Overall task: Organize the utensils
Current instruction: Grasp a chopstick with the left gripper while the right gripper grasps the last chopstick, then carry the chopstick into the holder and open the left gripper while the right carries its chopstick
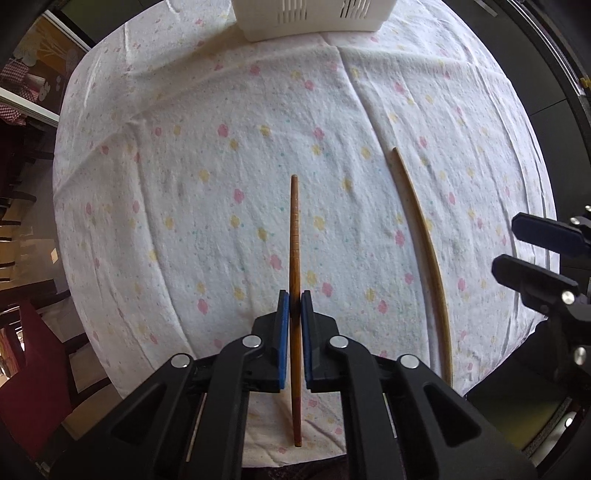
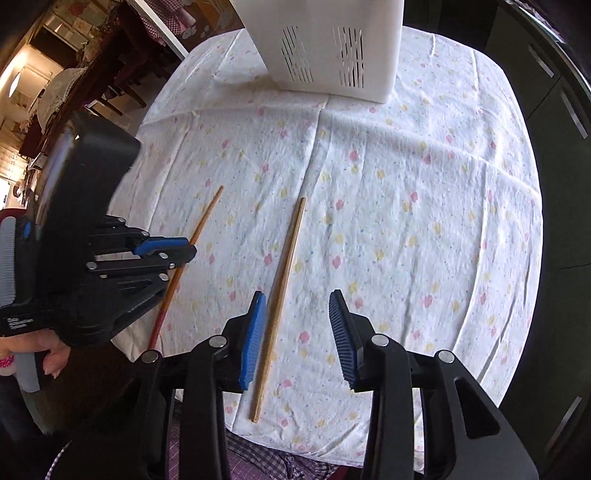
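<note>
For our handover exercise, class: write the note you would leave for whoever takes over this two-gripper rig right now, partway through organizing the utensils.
Left gripper: shut on the darker chopstick, gripped along its length, tip pointing toward the white basket.
Right gripper: open, holding nothing; the lighter chopstick lies on the flowered tablecloth just inside its left finger.
Basket stands at the far edge of the cloth; its inside is out of view.
Done: one chopstick gripped.
Left: carry it to the basket, then grip the lighter one and probably drop it in too.
</note>
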The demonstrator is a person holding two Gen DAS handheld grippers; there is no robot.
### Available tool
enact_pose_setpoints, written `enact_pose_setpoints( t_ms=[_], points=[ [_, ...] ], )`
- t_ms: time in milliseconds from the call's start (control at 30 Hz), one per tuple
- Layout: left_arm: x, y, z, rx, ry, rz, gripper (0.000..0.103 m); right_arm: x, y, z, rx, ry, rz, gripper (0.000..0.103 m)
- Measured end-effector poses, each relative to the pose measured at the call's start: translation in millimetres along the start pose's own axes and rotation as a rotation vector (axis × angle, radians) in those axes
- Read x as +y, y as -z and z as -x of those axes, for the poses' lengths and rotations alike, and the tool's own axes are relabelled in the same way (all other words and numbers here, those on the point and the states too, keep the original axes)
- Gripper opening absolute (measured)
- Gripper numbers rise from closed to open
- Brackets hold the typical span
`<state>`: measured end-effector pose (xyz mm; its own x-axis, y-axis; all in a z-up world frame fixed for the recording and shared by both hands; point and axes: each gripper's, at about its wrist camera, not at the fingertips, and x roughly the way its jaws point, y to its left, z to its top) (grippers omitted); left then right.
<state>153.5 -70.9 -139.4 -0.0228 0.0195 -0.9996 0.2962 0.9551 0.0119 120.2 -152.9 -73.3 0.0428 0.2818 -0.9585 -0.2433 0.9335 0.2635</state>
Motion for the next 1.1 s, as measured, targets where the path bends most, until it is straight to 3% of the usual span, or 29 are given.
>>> enact_pose_setpoints(
  t_ms=[233, 500, 633, 800, 1100],
  points=[
    [17.6, 4.5, 36.9, -0.084, 0.017, 0.026, 0.006, 8.1, -18.8, -42.8, 0.112, 0.056, -0.002, 0.021],
    [35.1, 20.5, 58.7, -0.150, 0.035, 0.025, 0.006, 16.5, -31.7, -61.4, 0.154, 0.111, -0.006, 0.019],
    [36.4, 24.5, 62.1, -0.162, 0.043, 0.023, 0.006, 27.2, -35.2, -66.7, 0.157, 0.183, 0.013, 0.013],
    [38.5, 23.0, 67.0, -0.180, 0.060, 0.021, 0.006, 42.2, -28.6, -65.8, 0.120, 0.204, 0.042, 0.007],
    [32.5, 17.3, 107.5, -0.263, 0.063, 0.013, 0.006, 18.8, 6.1, 4.1, -0.084, 0.021, 0.000, 0.006]
  ],
)
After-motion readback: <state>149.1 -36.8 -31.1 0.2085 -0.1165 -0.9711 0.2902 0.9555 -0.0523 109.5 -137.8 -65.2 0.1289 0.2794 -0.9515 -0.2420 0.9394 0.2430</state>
